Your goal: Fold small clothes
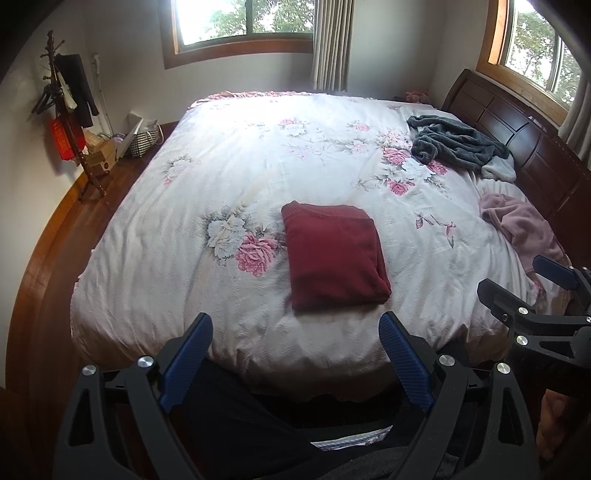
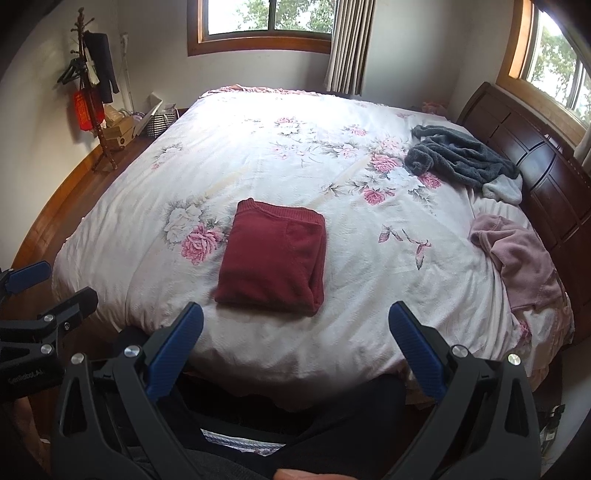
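The dark red knitted garment (image 1: 334, 258) lies folded into a neat rectangle near the front edge of the floral-covered bed (image 1: 258, 155), so both grippers, left gripper (image 1: 295, 325) and right gripper (image 2: 295, 314), hang short of it, jaws spread and empty.

Daylight from the window (image 1: 243, 22) beyond the fingers blows out the far part of the floral bedspread (image 1: 229, 122) to white glare. Nearer the fingers it dims. Fisheye bends the edges; corners fall black.
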Action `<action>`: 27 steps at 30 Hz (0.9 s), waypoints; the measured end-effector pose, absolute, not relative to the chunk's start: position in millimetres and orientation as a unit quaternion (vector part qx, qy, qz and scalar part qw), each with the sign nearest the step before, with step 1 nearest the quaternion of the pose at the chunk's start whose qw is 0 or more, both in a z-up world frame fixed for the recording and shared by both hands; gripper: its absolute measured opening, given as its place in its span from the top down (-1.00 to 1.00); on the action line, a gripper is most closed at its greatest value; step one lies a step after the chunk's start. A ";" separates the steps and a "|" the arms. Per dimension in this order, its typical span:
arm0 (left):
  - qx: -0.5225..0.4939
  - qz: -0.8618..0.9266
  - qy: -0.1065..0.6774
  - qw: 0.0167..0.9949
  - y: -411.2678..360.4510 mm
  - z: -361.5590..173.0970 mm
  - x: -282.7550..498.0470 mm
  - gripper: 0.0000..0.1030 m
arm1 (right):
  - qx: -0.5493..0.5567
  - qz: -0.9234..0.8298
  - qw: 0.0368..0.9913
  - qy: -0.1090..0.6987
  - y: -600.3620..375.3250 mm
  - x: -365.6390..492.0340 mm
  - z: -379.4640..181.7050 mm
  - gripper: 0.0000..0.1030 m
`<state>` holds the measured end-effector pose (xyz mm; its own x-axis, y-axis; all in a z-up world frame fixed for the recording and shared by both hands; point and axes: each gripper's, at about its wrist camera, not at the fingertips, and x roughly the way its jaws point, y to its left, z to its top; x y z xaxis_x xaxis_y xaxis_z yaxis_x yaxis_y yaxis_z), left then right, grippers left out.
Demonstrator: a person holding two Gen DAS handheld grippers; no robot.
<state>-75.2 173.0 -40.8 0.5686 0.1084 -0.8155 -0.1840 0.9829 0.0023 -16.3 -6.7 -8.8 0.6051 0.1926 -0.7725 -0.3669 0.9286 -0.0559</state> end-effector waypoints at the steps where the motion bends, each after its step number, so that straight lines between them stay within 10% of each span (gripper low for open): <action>1: -0.041 0.083 0.457 0.885 173.0 -40.8 -75.1 -0.78 | -0.107 0.158 0.890 0.414 -6.2 -16.1 -8.8 -0.94; 27: -0.042 0.084 0.456 0.885 171.8 -40.8 -74.8 -0.78 | -0.104 0.162 0.892 0.408 -2.7 -11.6 -12.0 -0.94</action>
<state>-74.8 171.8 -40.8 0.5698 0.1109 -0.8143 -0.1873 0.9823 0.0027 -11.6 -2.7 -12.0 0.6149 0.2042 -0.7617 -0.3746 0.9256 -0.0543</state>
